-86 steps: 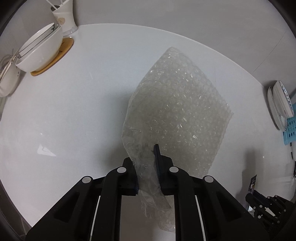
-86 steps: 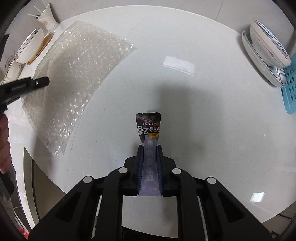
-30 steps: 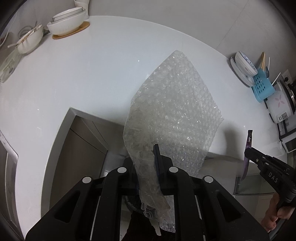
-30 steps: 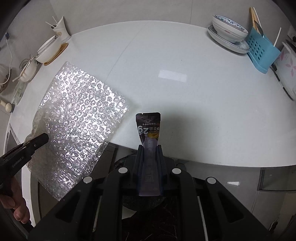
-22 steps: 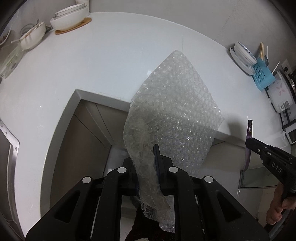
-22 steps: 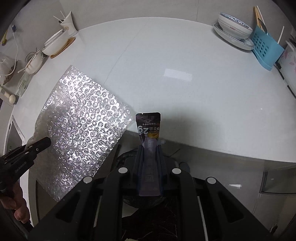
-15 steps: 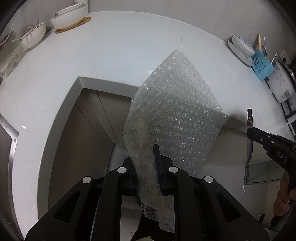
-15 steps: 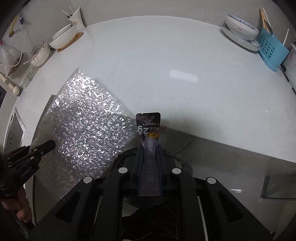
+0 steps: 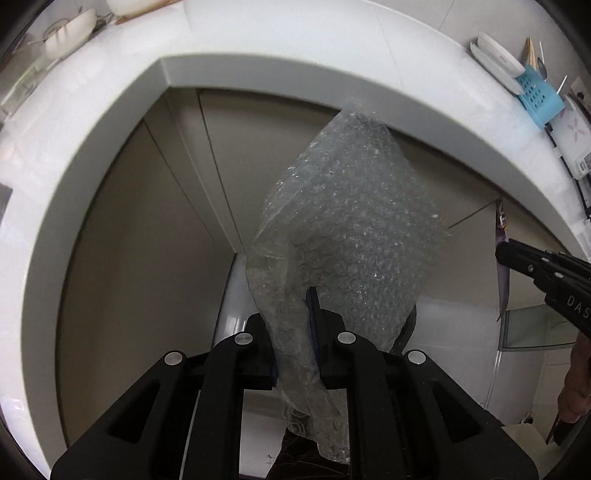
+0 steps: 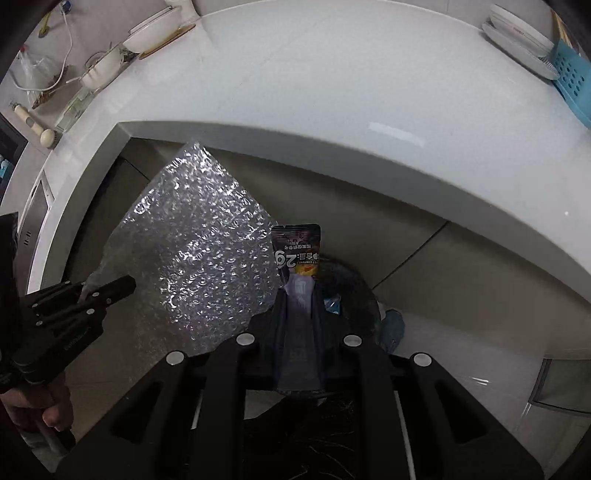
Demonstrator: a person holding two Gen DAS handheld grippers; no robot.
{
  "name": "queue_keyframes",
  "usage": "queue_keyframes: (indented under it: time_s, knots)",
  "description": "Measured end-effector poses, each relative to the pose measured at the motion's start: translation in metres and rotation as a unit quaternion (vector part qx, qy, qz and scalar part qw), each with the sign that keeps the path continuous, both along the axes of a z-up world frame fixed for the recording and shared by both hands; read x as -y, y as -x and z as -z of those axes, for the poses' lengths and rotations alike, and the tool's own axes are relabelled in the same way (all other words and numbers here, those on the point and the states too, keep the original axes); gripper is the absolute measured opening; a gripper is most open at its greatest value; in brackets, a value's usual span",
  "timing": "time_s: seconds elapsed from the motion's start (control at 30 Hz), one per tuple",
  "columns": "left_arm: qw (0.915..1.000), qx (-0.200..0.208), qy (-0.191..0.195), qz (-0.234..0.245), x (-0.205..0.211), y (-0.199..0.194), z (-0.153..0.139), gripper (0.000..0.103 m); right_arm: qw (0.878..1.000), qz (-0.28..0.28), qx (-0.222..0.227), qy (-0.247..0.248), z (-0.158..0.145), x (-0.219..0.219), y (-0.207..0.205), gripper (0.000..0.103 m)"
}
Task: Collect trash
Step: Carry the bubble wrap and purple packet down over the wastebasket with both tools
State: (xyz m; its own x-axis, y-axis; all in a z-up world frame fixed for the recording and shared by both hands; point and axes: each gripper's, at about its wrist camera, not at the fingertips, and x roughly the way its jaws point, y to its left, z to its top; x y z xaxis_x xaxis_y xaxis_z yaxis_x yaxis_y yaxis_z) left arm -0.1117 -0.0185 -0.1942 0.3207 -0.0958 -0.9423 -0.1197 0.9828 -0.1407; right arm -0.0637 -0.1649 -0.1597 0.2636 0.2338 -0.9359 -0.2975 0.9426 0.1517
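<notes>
Dark bin [image 10: 354, 291], right view only.

The white tabletop [image 10: 332, 81] carries bowls [image 10: 155, 31] on a wooden mat at its far left, plates [image 10: 517, 33] and a blue rack [image 10: 572, 77] (far right corner).

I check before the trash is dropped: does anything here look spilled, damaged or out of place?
Nothing stands out. The bubble wrap is crumpled only where the left gripper pinches it, and the snack wrapper sits straight in the right gripper.
</notes>
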Motion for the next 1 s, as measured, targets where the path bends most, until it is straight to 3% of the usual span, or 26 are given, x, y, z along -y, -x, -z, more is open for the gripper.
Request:
queue_keyframes:
  time_s: [0.47,1.0]
  knots:
    - [0.9980,-0.049,-0.022,0.034,0.036,-0.011,0.054,0.011,0.999,0.013,-0.036,0.024,0.047,0.007,0.005,0.013]
    - [0.9976,-0.036,0.002,0.058,0.018,-0.014,0.061,0.018,0.997,0.012,-0.057,0.042,0.057,-0.010,0.005,0.014]
